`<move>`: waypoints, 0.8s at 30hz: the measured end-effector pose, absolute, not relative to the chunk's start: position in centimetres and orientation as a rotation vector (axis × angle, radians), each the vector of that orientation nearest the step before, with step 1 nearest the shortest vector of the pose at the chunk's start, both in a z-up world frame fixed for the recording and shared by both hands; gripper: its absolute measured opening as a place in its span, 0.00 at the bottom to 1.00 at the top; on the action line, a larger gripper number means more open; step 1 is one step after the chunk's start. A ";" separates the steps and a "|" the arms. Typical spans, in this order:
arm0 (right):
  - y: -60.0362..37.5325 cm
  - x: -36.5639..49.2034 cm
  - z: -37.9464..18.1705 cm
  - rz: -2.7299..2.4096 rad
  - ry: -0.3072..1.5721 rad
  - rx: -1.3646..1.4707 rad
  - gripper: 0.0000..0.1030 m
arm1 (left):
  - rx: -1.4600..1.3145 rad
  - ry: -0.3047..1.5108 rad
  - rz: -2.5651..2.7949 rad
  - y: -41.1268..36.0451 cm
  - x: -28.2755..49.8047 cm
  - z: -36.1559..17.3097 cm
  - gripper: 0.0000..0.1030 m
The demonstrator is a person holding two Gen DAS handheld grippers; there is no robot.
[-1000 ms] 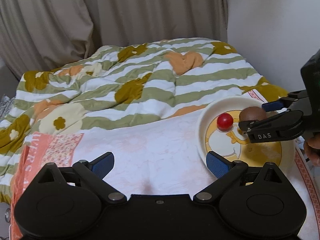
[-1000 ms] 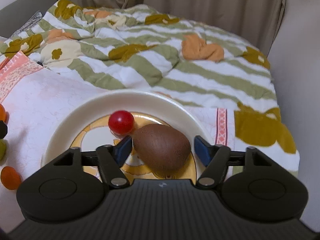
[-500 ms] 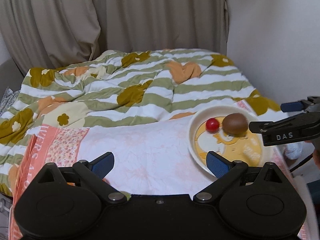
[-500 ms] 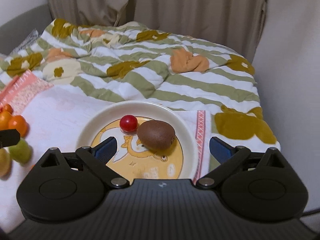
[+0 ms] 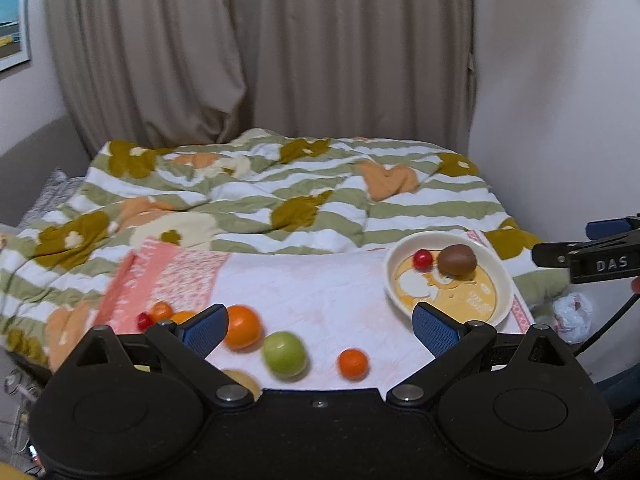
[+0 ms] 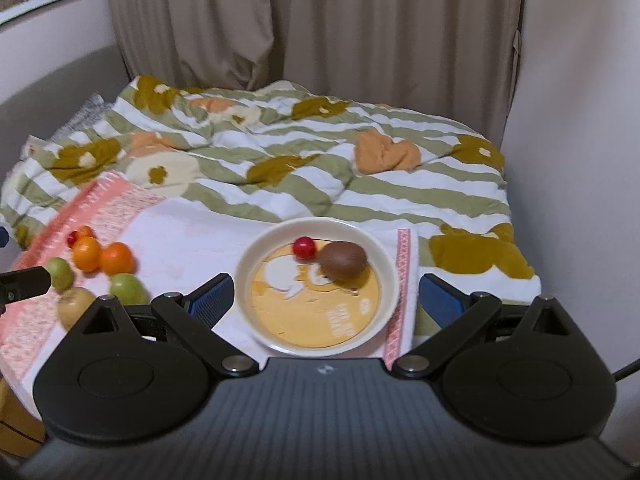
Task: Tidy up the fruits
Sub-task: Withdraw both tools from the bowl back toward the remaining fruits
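A cream plate [image 6: 384, 258] with a yellow centre lies on a pink cloth and holds a brown kiwi [image 6: 344, 260] and a cherry tomato [image 6: 303, 247]. It also shows in the left wrist view [image 5: 505, 276], with the kiwi [image 5: 457, 259]. My right gripper [image 6: 326, 300] is open and empty, held back above the plate's near rim. My left gripper [image 5: 320, 326] is open and empty above loose fruit: an orange [image 5: 242, 327], a green apple [image 5: 285, 354] and a small orange [image 5: 352, 363]. More oranges [image 6: 116, 258] and green fruits [image 6: 126, 288] lie left of the plate.
The cloth [image 5: 320, 284] lies over a bed with a green striped floral quilt [image 5: 280, 196]. Beige curtains [image 5: 260, 60] hang behind. A white wall [image 6: 580, 160] stands close on the right. A crumpled white bag [image 5: 572, 316] lies beside the bed at right.
My right gripper let go of the kiwi on the plate, opened and pulled back and up. My left gripper also drew back, bringing the loose fruits into view.
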State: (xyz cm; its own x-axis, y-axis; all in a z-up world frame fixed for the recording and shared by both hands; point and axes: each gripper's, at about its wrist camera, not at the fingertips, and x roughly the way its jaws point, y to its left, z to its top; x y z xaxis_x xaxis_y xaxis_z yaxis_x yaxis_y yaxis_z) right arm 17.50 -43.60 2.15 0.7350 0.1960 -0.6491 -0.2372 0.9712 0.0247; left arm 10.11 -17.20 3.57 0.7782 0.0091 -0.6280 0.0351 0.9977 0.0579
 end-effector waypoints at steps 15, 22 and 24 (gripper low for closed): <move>-36.1 11.9 2.1 0.228 0.709 0.019 1.00 | 0.030 0.678 0.083 -6.8 5.8 1.9 0.97; -30.2 10.6 0.5 0.215 0.718 0.019 1.00 | 0.052 0.686 0.036 -1.0 6.6 0.3 0.97; -28.5 10.2 -0.4 0.221 0.720 0.026 1.00 | 0.061 0.685 0.022 0.5 7.0 -0.3 0.97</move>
State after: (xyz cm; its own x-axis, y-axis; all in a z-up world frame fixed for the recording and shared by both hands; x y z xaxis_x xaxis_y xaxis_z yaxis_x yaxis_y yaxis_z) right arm 10.22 -28.50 -0.42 0.7294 0.2093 -0.6513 -0.1915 0.9765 0.0993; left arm 7.02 0.53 -0.31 0.7743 0.0407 -0.6315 -0.0006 0.9980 0.0637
